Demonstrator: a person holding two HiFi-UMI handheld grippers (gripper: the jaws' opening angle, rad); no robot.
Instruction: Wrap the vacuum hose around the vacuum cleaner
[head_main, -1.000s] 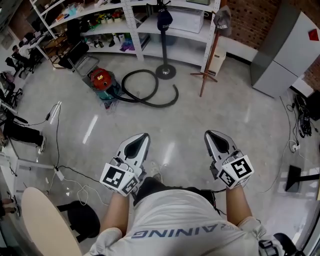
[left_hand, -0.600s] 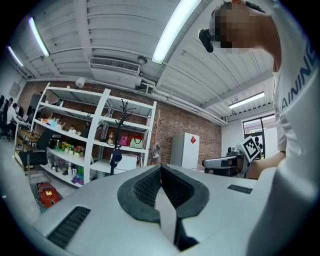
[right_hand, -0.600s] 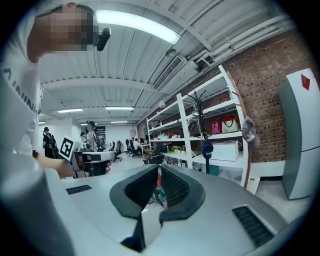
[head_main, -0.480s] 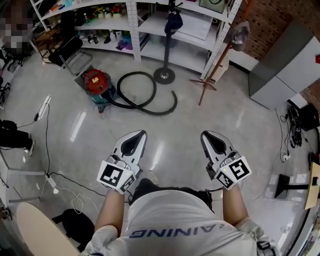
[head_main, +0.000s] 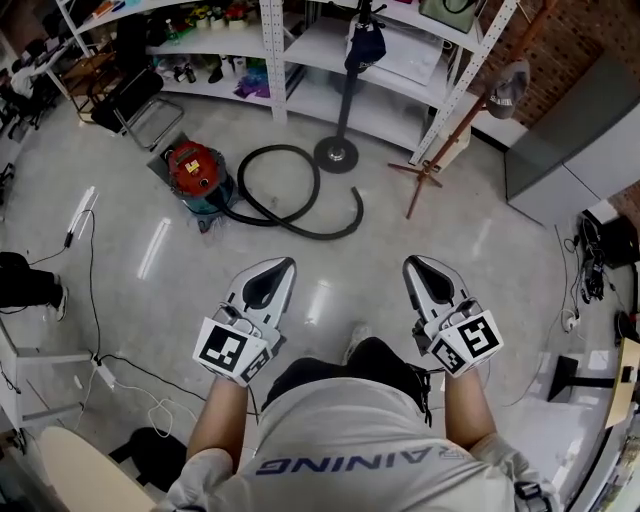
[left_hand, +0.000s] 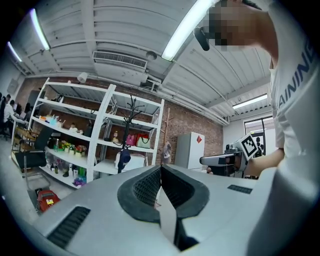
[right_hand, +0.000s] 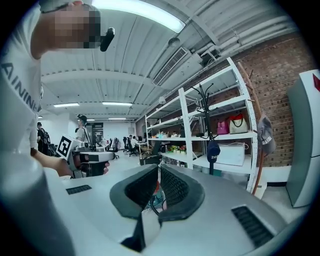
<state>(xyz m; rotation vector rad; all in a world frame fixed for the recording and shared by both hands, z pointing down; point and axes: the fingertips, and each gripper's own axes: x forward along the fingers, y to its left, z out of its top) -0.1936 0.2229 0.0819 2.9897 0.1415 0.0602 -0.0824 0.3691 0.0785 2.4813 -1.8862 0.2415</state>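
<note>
The red vacuum cleaner (head_main: 195, 172) stands on the floor at the far left, in front of the shelves. Its black hose (head_main: 292, 200) lies beside it in a loose loop, the free end curving right. Both grippers are held in front of the person's waist, well short of the vacuum. My left gripper (head_main: 281, 264) is shut with nothing in it, its jaws meeting along a line (left_hand: 160, 169). My right gripper (head_main: 414, 263) is likewise shut and empty (right_hand: 159, 168). The vacuum cleaner (left_hand: 46, 199) shows low on the left in the left gripper view.
A coat stand with a round base (head_main: 336, 153) rises just behind the hose. A wooden stand (head_main: 425, 175) is to its right. White shelves (head_main: 300, 60) line the back, a folding chair (head_main: 135, 100) stands left, a grey cabinet (head_main: 570, 170) right. Cables (head_main: 95, 300) trail on the left floor.
The person has stepped forward, a dark trouser leg now showing between the grippers. The vacuum and hose sit slightly nearer in view. Both grippers stay shut and level.
</note>
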